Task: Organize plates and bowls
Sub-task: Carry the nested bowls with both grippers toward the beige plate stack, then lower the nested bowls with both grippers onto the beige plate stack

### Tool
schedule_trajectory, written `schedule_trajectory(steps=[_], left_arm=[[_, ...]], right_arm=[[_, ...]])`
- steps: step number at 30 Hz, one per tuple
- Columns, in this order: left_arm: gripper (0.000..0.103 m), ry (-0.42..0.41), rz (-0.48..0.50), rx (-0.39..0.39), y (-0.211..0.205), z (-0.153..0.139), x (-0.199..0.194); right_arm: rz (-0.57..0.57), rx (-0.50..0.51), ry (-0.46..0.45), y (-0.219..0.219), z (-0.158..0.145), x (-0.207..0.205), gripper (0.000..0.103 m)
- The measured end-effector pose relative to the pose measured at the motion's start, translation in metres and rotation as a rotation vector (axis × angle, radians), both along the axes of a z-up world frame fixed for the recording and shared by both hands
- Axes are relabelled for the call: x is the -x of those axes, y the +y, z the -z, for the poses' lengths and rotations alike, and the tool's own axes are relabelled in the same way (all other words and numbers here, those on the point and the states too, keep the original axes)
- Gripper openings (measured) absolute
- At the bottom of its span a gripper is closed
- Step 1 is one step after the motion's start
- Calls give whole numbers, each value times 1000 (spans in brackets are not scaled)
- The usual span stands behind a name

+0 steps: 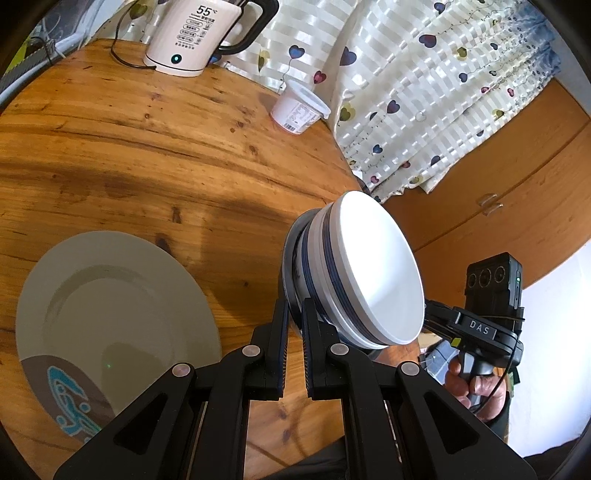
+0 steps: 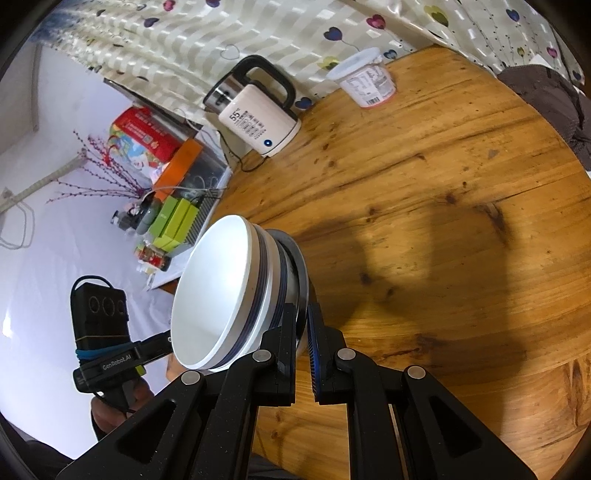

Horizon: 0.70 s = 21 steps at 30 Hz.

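Both claws pinch the same stack of bowls [image 1: 369,273] (white with dark blue bands, tipped on its side) above the wooden table [image 1: 147,155]: the left claw [image 1: 294,317] grips its rim from 7 o'clock, the right claw [image 2: 302,321] from 5 o'clock in its own view. At 8 o'clock, 1 grey plate [image 1: 110,317] lies flat; a kettle [image 1: 195,33] stands at 11 o'clock.

- A lived-in home, likely a dining corner: a round, knotty wooden tabletop [image 1: 155,155] fills the middle.
- An electric kettle [image 1: 192,37] with a lit temperature display stands at the far edge, plugged in by a cord.
- A heart-patterned curtain [image 1: 424,92] hangs behind.
- A lidded food tub [image 1: 299,109] sits near the kettle.
- Far left in the right wrist view, a side shelf holds gift boxes [image 2: 146,142] and small bottles.
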State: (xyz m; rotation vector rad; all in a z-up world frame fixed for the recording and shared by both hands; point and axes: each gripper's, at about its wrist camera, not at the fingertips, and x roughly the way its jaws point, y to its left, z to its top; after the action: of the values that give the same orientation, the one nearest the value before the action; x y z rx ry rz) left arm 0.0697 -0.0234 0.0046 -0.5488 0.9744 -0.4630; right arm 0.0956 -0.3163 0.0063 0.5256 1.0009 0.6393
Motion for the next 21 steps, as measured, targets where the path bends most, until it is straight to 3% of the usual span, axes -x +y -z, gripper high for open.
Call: schedule_trajectory(steps=[21], left_arm=[[5, -22, -93, -1, 46, -9, 21]], right_arm=[[-89, 3, -12, 50, -9, -8, 8]])
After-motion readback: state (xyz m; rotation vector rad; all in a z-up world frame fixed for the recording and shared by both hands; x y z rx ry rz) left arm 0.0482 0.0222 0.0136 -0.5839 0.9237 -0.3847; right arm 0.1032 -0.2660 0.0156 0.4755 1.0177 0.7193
